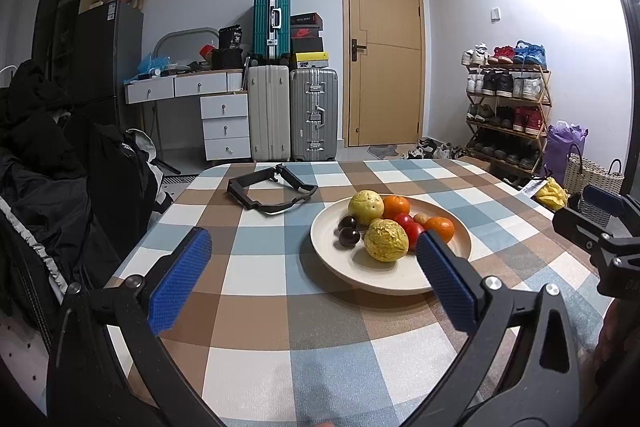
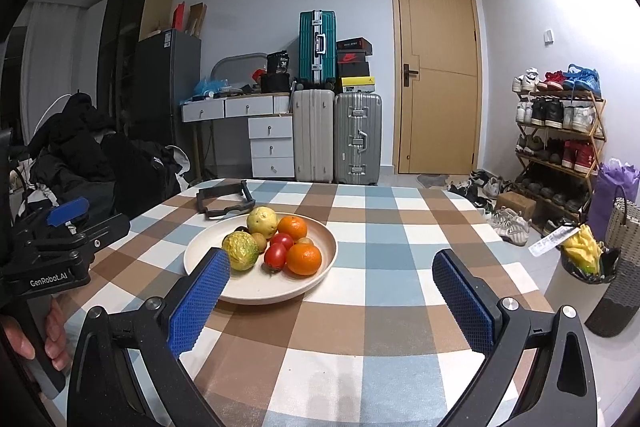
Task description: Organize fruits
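Note:
A cream plate (image 1: 344, 267) (image 2: 256, 289) sits on the checked tablecloth and holds the fruit. On it lie two yellow-green guavas (image 1: 386, 240) (image 2: 240, 251), two oranges (image 1: 440, 228) (image 2: 304, 259), two red tomatoes (image 1: 414, 231) (image 2: 275, 255) and two dark plums (image 1: 349, 237). My left gripper (image 1: 312, 247) is open with nothing between its blue pads, just short of the plate's near rim. My right gripper (image 2: 332, 269) is open and empty too, over the cloth to the right of the plate.
A black strap-like frame (image 1: 268, 187) (image 2: 224, 201) lies on the table (image 1: 280, 327) behind the plate. Dark jackets (image 1: 60, 187) pile up at the left. A bin with yellow rubbish (image 2: 588, 279) and a woven basket (image 1: 592, 175) stand right of the table.

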Demonstrator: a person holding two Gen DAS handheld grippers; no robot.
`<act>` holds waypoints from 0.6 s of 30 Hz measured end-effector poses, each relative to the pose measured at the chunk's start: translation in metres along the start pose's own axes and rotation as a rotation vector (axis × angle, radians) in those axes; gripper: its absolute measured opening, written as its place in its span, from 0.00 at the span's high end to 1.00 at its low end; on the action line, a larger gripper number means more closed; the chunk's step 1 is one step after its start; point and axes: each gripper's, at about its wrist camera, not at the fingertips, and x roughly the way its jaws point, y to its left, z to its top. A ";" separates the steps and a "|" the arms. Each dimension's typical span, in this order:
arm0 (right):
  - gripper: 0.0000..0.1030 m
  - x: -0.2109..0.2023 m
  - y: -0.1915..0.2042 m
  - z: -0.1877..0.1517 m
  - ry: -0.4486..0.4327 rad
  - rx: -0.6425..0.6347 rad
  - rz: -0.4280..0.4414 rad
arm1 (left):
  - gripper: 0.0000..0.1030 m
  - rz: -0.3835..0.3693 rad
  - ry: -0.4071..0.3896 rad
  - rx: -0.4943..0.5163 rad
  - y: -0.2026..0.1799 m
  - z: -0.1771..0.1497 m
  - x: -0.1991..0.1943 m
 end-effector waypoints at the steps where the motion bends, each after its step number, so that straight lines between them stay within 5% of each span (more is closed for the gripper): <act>1: 0.00 0.000 0.000 0.000 -0.001 0.001 0.000 | 0.01 0.000 0.000 0.000 0.000 0.000 0.000; 18: 0.00 0.000 0.000 -0.001 0.000 0.000 0.002 | 0.01 -0.015 -0.001 0.005 -0.001 -0.002 0.006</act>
